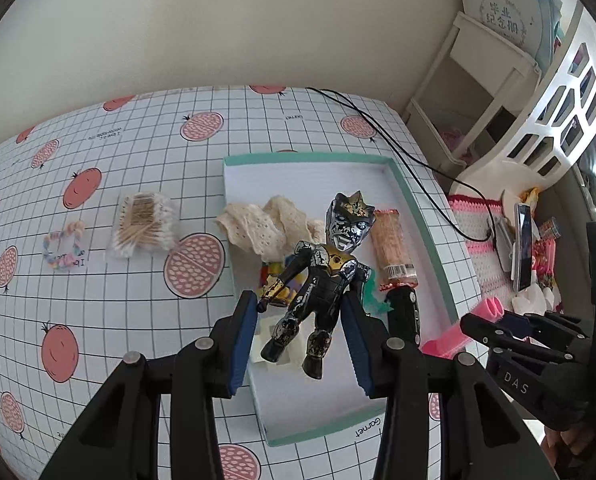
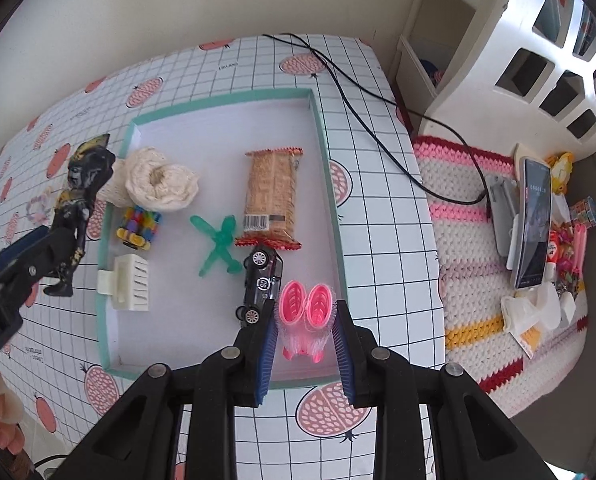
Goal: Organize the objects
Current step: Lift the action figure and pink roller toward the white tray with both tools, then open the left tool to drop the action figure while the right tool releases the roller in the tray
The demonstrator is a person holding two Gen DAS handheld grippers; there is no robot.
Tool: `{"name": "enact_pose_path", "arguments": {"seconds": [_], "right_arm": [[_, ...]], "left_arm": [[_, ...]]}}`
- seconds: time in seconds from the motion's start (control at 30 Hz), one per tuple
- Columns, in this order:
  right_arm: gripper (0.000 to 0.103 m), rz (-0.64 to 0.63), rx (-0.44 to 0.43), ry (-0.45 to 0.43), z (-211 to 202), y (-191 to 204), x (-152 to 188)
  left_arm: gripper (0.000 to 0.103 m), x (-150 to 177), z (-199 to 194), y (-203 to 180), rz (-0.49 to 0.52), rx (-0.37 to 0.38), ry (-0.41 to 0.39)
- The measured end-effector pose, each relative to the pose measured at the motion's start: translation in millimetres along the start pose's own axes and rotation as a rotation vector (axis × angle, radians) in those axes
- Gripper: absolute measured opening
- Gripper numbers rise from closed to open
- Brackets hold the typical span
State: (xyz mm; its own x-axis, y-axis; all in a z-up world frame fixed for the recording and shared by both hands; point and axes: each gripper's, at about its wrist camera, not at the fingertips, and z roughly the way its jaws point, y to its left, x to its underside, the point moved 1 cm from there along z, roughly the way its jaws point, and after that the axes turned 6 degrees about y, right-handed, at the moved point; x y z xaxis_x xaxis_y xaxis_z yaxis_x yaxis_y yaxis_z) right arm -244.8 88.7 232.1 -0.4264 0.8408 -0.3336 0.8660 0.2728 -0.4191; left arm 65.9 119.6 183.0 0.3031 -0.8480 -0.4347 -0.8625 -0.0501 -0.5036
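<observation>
1. My left hand-held gripper [image 1: 302, 332] is pinching the black and silver action figure [image 1: 322, 280] at its waist, holding it above the teal-rimmed tray [image 1: 422, 216].
2. Only the left view is showing the cotton swabs [image 1: 143, 226] and beaded bracelet [image 1: 63, 250] lying on the surface [image 1: 97, 320].
3. Only the right view is showing the white clip [image 2: 127, 282] and green figure [image 2: 217, 246] in the tray.
4. My right hand-held gripper [image 2: 304, 332] is closing on the pink hair rollers [image 2: 306, 312] over the tray's near edge, beside the toy car [image 2: 261, 280].
</observation>
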Motion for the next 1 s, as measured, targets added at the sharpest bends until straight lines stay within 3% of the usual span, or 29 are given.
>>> {"name": "enact_pose_path", "arguments": {"seconds": [0.47, 1.0], "right_arm": [[0.029, 0.045, -0.049, -0.084, 22, -4, -15], [0.03, 0.053, -0.071, -0.035, 51, -7, -15]], "left_arm": [[0.045, 17, 43, -19, 0.05, 0.013, 0.105], [0.045, 28, 61, -29, 0.112, -0.006, 0.179]]}}
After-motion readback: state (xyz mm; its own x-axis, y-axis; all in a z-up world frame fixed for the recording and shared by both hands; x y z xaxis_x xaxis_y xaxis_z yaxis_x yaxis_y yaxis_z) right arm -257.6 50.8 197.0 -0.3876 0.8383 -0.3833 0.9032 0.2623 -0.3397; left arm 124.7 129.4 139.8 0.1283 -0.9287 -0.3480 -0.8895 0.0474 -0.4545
